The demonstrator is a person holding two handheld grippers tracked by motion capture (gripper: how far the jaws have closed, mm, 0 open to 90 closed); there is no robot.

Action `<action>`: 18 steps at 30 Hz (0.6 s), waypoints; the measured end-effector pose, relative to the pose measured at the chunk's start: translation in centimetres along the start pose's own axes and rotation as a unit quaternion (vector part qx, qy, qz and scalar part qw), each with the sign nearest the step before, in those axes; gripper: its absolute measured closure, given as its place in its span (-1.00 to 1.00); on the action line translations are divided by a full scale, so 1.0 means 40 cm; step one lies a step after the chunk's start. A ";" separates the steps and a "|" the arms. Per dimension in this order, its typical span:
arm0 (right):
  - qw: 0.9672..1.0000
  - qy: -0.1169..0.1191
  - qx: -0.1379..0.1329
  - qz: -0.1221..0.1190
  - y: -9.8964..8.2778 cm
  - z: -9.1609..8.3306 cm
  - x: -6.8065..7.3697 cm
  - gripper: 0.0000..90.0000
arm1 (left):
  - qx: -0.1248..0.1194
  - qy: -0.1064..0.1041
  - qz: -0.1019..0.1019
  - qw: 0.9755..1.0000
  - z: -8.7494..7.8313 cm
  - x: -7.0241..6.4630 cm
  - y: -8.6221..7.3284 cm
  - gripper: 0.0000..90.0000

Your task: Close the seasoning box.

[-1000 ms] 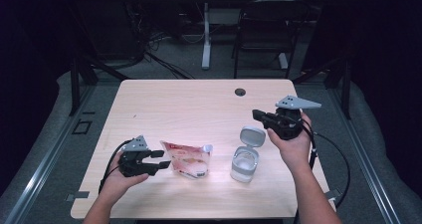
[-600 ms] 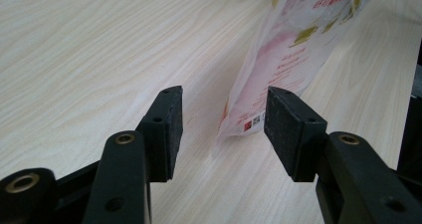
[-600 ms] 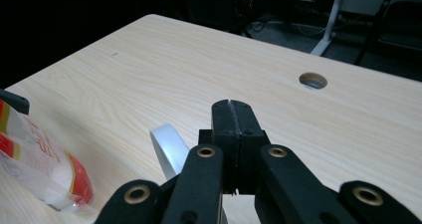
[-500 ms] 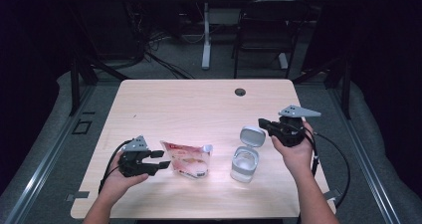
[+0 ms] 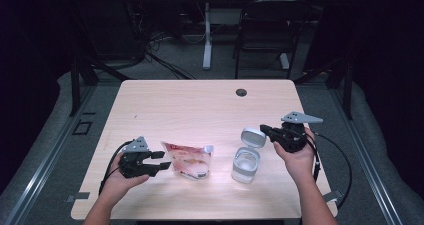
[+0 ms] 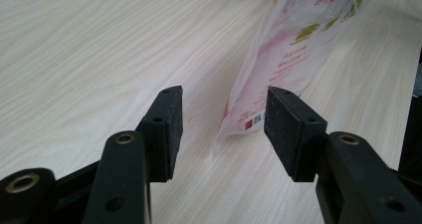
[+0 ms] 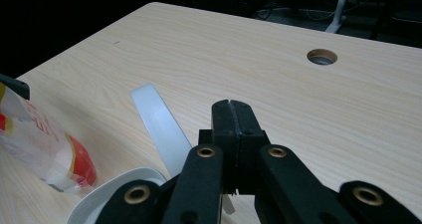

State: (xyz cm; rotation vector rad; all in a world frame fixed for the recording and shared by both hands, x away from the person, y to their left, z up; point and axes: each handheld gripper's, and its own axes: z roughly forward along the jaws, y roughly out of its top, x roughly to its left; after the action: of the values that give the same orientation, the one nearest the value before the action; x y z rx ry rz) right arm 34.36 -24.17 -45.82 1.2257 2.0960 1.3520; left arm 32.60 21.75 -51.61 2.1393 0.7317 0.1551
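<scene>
A pink-and-white spouted pouch [image 5: 189, 160] lies flat near the table's front, left of a clear plastic container [image 5: 246, 164] whose white lid [image 5: 252, 137] is flipped open. My left gripper [image 5: 163, 161] rests just left of the pouch with its jaws open. In the left gripper view the pouch [image 6: 293, 50] has its near corner just ahead of the gap of the left gripper [image 6: 221, 127]. My right gripper [image 5: 265, 130] hovers at the lid's right edge, shut with nothing between the pads. In the right gripper view the right gripper [image 7: 232, 109] sits over the lid [image 7: 159, 122] and the container's rim [image 7: 107, 191].
The wooden table [image 5: 200, 110] has a round cable hole [image 5: 241, 92] near its far edge. A black chair [image 5: 265, 30] and a desk leg [image 5: 207, 35] stand on the floor beyond it. Cables trail from both grippers.
My right gripper has come down and a little towards the front, ending beside the container's open lid. The left gripper, pouch and container have stayed put.
</scene>
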 end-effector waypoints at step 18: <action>0.999 0.032 -0.005 -0.010 -0.063 -0.030 0.056 1.00 | -0.006 0.007 -0.007 1.000 -0.009 0.005 -0.003 0.10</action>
State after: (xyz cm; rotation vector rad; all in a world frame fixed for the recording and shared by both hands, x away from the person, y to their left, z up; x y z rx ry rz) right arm 31.12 -23.43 -47.12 1.1707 2.1353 1.4084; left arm 32.58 22.19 -51.51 2.1227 0.7520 0.1667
